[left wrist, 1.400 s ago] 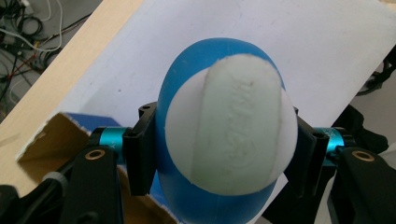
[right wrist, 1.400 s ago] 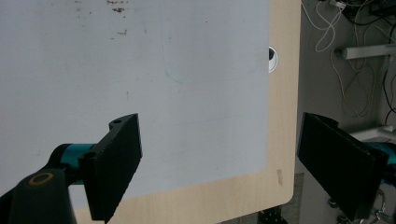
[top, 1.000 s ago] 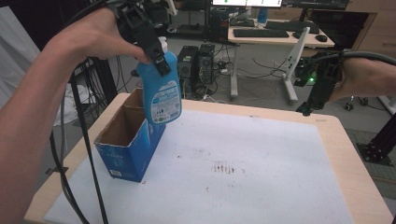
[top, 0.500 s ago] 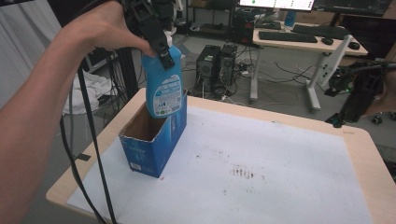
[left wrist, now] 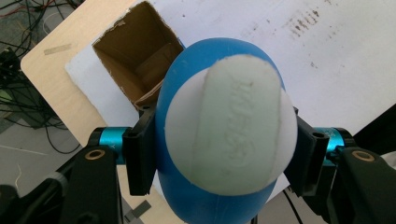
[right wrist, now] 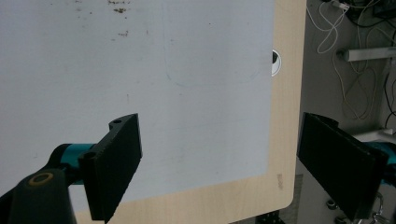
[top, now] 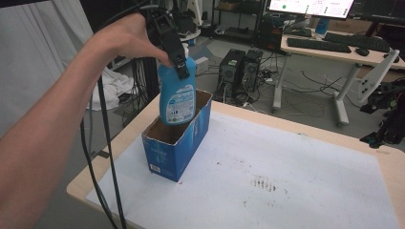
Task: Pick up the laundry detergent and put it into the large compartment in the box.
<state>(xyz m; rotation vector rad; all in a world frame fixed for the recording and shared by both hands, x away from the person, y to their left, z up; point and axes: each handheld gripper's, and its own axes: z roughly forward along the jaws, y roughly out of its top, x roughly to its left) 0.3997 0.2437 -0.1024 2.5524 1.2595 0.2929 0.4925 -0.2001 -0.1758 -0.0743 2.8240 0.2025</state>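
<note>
While the left gripper (top: 176,57) is clamped on the upper part of a blue bottle (top: 176,98), the bottle hangs upright with its base just inside the open top of a blue cardboard box (top: 177,143). In the left gripper view both black jaws press against opposite sides of the bottle (left wrist: 219,140), whose white top and pale cap face the camera, and the brown inside of the box (left wrist: 140,60) lies beyond it. The person's left hand (top: 126,40) holds that gripper from above, and 1 black cable (top: 102,143) trails down from it past the table's left edge.

The box stands near the table's left edge, towards the far-left corner, on a white sheet (top: 286,171) that covers most of the wooden table (top: 95,176). Dark smudges (top: 262,183) mark the sheet near its middle.

The right gripper (top: 389,129) sits at the table's right edge, well apart from the box. In the right gripper view its 2 jaws stand wide apart with nothing between them, above the sheet (right wrist: 140,70) and a rounded table corner (right wrist: 285,140).
</note>
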